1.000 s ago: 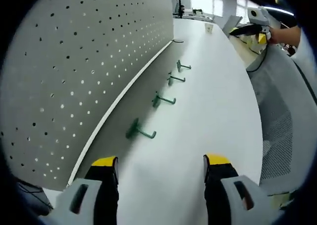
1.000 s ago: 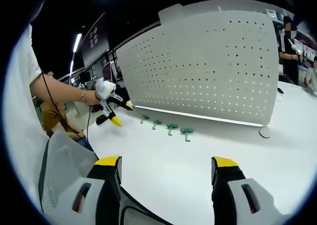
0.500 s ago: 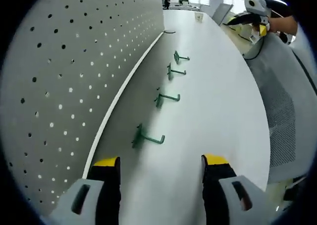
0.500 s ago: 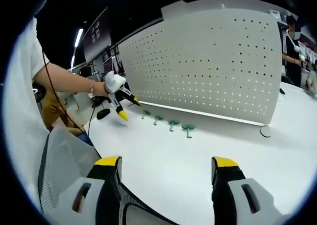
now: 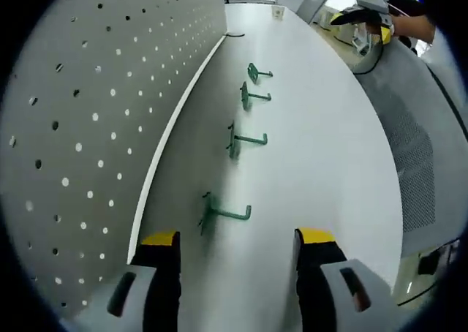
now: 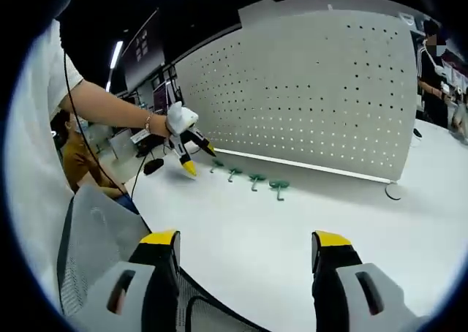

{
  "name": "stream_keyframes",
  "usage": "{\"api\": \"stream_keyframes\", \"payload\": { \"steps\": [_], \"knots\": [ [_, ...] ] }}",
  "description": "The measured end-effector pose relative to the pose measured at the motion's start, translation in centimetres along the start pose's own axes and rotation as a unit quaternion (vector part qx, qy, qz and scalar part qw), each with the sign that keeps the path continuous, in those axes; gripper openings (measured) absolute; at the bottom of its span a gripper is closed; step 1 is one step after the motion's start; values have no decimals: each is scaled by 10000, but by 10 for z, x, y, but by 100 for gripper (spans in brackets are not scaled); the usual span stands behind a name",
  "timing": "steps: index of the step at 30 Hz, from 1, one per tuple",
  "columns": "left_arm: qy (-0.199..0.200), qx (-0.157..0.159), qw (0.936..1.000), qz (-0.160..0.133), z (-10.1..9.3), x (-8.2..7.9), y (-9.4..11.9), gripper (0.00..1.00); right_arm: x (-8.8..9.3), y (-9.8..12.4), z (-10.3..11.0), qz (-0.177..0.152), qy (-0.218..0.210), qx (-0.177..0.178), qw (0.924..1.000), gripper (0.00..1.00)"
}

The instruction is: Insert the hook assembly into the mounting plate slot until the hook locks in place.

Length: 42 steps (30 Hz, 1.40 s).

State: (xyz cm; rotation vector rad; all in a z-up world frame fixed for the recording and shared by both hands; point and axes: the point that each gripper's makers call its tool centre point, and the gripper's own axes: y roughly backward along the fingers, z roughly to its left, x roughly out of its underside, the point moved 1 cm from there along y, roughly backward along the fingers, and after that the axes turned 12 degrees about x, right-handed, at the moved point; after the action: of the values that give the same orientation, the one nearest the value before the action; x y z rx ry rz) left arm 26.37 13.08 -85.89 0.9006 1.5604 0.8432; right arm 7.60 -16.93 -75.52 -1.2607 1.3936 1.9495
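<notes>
Several green hook assemblies lie in a row on the white table (image 5: pixel 322 149) along the foot of the grey perforated mounting plate (image 5: pixel 88 91). The nearest hook (image 5: pixel 225 213) lies just ahead of my left gripper (image 5: pixel 238 238), which is open with nothing between its jaws. In the right gripper view the same row of hooks (image 6: pixel 254 179) sits in front of the mounting plate (image 6: pixel 314 91), and the left gripper (image 6: pixel 189 153), held in a hand, hovers at the row's left end. My right gripper (image 6: pixel 245 238) stands open and holds nothing, well back from the hooks. It also appears far off as the right gripper (image 5: pixel 365 3).
A grey mesh chair back (image 6: pixel 95 237) stands at the table's near edge, beside the chair's mesh (image 5: pixel 417 142). A thin cable loop (image 6: pixel 393 193) lies at the plate's right end. People stand at the far right (image 6: pixel 431 61).
My left gripper has come closer to the nearest hook, which now lies just ahead of its jaws. In the right gripper view it has moved right towards the row. Both grippers stay open.
</notes>
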Motion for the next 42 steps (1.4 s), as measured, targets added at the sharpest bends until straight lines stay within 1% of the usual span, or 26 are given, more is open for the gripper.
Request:
{"api": "stream_keyframes", "payload": {
  "steps": [3, 6, 7, 8, 12, 14, 15, 21, 22, 24, 25, 27, 29, 32, 37, 40, 42],
  "knots": [
    [22, 40, 10000, 69, 5, 0, -2, 63, 1, 0, 0, 13, 11, 9, 10000, 71],
    [-40, 90, 9998, 164, 7, -4, -5, 64, 2, 1, -2, 39, 4, 19, 10000, 71],
    [-59, 114, 9996, 233, 8, -3, -6, 63, 2, 1, -3, 38, -7, 23, 10000, 71],
    [-174, 172, 9992, 301, 8, -3, -8, 62, 3, 1, -3, 41, -11, 33, 10000, 71],
    [-167, 298, 9987, 376, 8, -3, -13, 62, 4, 2, -6, 57, -33, 59, 10000, 70],
    [-215, 319, 9980, 493, 9, 0, -15, 62, 4, 2, -6, 55, -46, 65, 10000, 70],
    [-221, 317, 9984, 404, 10, -3, -14, 61, 4, 2, -7, 57, -51, 74, 9999, 70],
    [-297, 332, 9983, 379, 13, -2, -13, 57, 4, 2, -8, 44, -125, 104, 9999, 69],
    [-305, 334, 9983, 379, 13, -2, -13, 55, 5, 2, -8, 45, -130, 106, 9998, 69],
    [-294, 324, 9984, 367, 15, -2, -12, 48, 5, 1, -9, 44, -129, 108, 9998, 69],
    [-245, 292, 9986, 356, 17, -2, -11, 43, 4, 1, -9, 37, -135, 107, 9998, 69],
    [-219, 270, 9988, 348, 18, -2, -11, 32, 4, 1, -9, 42, -135, 112, 9998, 69],
    [-201, 237, 9989, 353, 19, -2, -10, 24, 4, 1, -9, 37, -142, 115, 9998, 68],
    [-91, 144, 9992, 362, 21, -2, -10, 18, 3, 1, -9, 33, -141, 118, 9998, 68],
    [-64, 56, 9991, 422, 23, -2, -10, 13, 2, 2, -9, 16, -158, 120, 9998, 68],
    [-38, -37, 9989, 467, 25, 0, -9, 6, 1, 3, -10, -6, -179, 136, 9997, 67],
    [-35, -44, 9989, 467, 25, 0, -9, 6, 1, 3, -10, -24, -196, 139, 9997, 67]
  ]
}}
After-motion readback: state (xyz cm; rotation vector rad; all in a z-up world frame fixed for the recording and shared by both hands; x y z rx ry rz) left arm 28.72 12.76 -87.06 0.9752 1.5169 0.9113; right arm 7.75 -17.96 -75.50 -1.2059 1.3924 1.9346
